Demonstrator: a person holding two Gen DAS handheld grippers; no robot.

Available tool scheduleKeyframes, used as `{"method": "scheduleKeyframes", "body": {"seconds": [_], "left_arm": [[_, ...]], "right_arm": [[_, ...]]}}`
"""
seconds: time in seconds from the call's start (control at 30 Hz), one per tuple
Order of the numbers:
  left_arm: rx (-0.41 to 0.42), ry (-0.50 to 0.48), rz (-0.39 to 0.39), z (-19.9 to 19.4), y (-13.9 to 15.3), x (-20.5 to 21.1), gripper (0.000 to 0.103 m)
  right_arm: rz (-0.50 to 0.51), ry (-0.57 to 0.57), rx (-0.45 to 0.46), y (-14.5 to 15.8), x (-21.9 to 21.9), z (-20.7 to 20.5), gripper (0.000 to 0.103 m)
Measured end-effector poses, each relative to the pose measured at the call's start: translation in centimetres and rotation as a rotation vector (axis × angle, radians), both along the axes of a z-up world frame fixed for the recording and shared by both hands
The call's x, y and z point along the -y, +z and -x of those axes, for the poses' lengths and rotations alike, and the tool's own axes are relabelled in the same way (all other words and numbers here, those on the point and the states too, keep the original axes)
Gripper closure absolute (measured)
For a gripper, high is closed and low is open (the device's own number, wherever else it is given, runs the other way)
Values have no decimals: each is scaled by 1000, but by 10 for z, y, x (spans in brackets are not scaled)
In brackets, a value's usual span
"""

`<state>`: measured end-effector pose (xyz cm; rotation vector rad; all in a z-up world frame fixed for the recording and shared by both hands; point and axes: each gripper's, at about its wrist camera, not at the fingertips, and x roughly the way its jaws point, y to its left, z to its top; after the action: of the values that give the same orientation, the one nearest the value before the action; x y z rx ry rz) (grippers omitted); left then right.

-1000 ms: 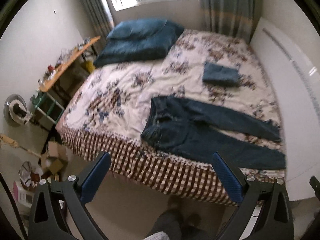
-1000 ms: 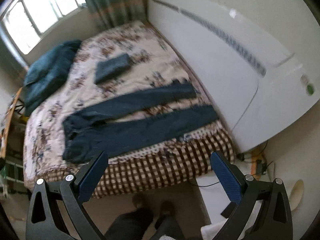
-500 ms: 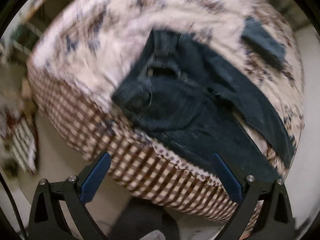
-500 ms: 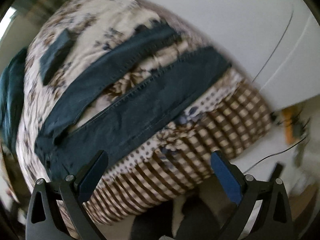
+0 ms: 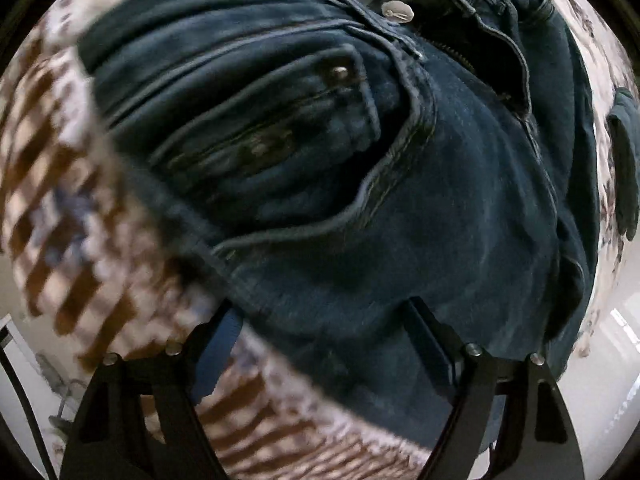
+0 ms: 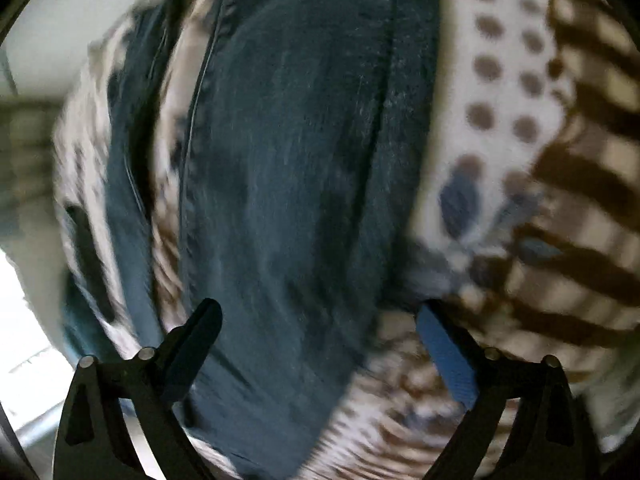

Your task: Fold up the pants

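Dark blue jeans (image 5: 400, 200) lie flat on the bed. The left wrist view is close over their waist, with the front pocket, the metal button (image 5: 397, 11) and the open fly in sight. My left gripper (image 5: 324, 344) straddles the near side edge of the hip; its jaws are closing, with denim between them and the pads not pressing. In the right wrist view the near jeans leg (image 6: 300, 160) runs up the frame and the far leg (image 6: 132, 120) lies to its left. My right gripper (image 6: 320, 340) straddles the near leg's lower edge, its jaws closing around denim and bedcover without pinching.
The bedcover (image 5: 60, 200) is floral with a dotted band (image 6: 504, 80) and a brown checked border hanging over the bed's near edge. A folded dark garment (image 5: 624, 160) lies farther back on the bed. Pale floor shows at the lower corners.
Both grippers have dropped from high over the room down to the jeans, which now fill the views. Both have rolled, and the left jaws stand visibly narrower.
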<state>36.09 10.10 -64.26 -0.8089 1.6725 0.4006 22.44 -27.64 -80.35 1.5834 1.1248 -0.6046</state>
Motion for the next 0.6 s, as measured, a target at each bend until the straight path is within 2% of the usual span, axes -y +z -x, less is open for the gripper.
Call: {"method": "scheduleKeyframes", "body": {"seconds": [0.03, 0.07, 0.1, 0.13, 0.2, 0.23, 0.33, 0.43, 0.5, 0.53, 0.6], "left_arm": [[8, 5, -4, -1, 0, 1, 22], [19, 15, -10, -2, 1, 2, 26], [26, 24, -28, -2, 3, 3, 41], [34, 33, -55, -1, 8, 3, 50], [38, 28, -91, 2, 19, 1, 71], [44, 19, -108, 4, 24, 0, 74], [59, -28, -133, 10, 29, 0, 76], [48, -50, -122, 10, 23, 1, 73], [51, -76, -108, 9, 34, 1, 71], [49, -99, -101, 11, 48, 2, 70], [52, -141, -63, 18, 83, 7, 68]], "right_arm": [[1, -31, 15, -5, -1, 2, 21], [3, -39, 17, -9, -3, 2, 37], [13, -26, 11, -10, -5, 0, 50], [32, -1, 0, -10, -7, -2, 72], [67, 62, 9, -4, -11, -8, 87], [79, 85, 20, -1, -12, -11, 91], [96, 113, 36, 10, -14, -18, 95], [111, 157, -62, 0, -18, -27, 95], [89, 179, -113, -14, -21, -41, 93], [99, 218, -133, -11, -23, -50, 87], [92, 344, -163, -4, -32, -73, 64]]}}
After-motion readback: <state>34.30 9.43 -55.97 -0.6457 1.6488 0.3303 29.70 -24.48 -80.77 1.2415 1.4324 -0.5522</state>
